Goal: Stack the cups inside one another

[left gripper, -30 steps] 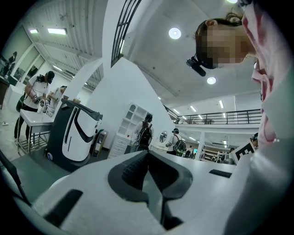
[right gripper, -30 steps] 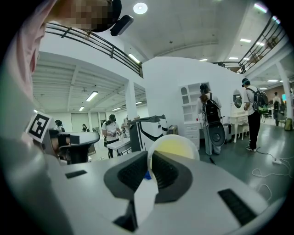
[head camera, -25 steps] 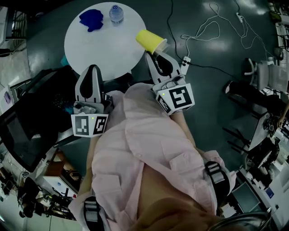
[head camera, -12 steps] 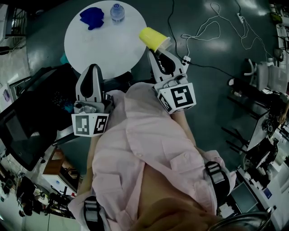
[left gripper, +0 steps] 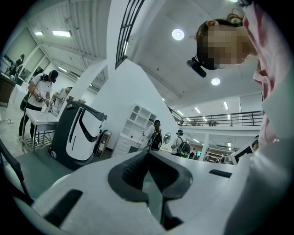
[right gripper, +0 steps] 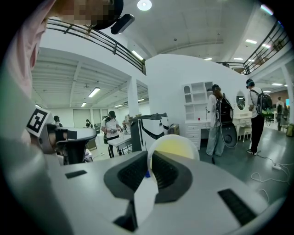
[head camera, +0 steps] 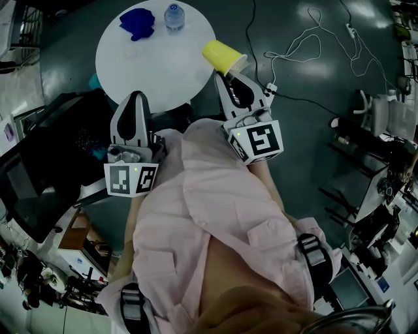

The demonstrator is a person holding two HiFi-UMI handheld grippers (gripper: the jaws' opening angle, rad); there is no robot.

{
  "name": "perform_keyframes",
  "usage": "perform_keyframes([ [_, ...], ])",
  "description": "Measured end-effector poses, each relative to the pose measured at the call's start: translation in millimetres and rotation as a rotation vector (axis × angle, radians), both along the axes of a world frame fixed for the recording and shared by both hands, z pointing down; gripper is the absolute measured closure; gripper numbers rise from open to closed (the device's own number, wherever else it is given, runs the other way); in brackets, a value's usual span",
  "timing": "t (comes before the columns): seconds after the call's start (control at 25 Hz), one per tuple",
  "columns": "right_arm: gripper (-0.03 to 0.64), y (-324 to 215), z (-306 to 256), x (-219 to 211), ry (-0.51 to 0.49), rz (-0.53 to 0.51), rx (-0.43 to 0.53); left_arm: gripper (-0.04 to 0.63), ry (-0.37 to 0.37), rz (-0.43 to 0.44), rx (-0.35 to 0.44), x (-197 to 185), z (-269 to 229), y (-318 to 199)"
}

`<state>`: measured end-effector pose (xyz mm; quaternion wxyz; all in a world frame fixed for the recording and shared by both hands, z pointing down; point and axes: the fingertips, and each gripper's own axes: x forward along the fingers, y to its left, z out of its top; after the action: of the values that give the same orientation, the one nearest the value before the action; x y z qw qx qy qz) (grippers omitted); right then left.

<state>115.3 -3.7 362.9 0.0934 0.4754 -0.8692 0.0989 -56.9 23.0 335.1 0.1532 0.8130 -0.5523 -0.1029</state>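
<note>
A yellow cup hangs on its side over the near right edge of the round white table. My right gripper is shut on its rim. In the right gripper view the cup's pale mouth shows just beyond the jaws, and the right gripper pinches the cup wall. A dark blue thing, its shape unclear, lies at the table's far side. My left gripper points at the table's near edge. Seen in the left gripper view, the left gripper is shut with nothing in it.
A clear water bottle stands beside the blue thing. A teal object shows at the table's left edge. White and black cables trail over the floor at right. A dark screen is at left. People stand in the background.
</note>
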Motion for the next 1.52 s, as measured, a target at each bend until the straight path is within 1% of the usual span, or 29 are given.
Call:
perform_keyframes([
  [0.48,0.571,-4,1,1,0.008,0.0,0.01,0.575,0.004,-0.025,0.004,-4,2,-1],
  [0.92,0.571,-10,0,0,0.037,-0.012,0.019,0.575,0.022,-0.048,0.001,-6,4,-5],
  [1.28,0.571,-17,-4,-9,0.06,-0.043,0.021,0.575,0.021,-0.067,-0.006,-11,4,-6],
  [1.4,0.571,-19,-8,-19,0.084,-0.071,0.038,0.575,0.022,-0.066,-0.016,-15,4,-6],
  [1.52,0.571,-17,-17,-37,0.139,-0.114,0.082,0.575,0.014,-0.058,-0.023,-18,4,-4],
])
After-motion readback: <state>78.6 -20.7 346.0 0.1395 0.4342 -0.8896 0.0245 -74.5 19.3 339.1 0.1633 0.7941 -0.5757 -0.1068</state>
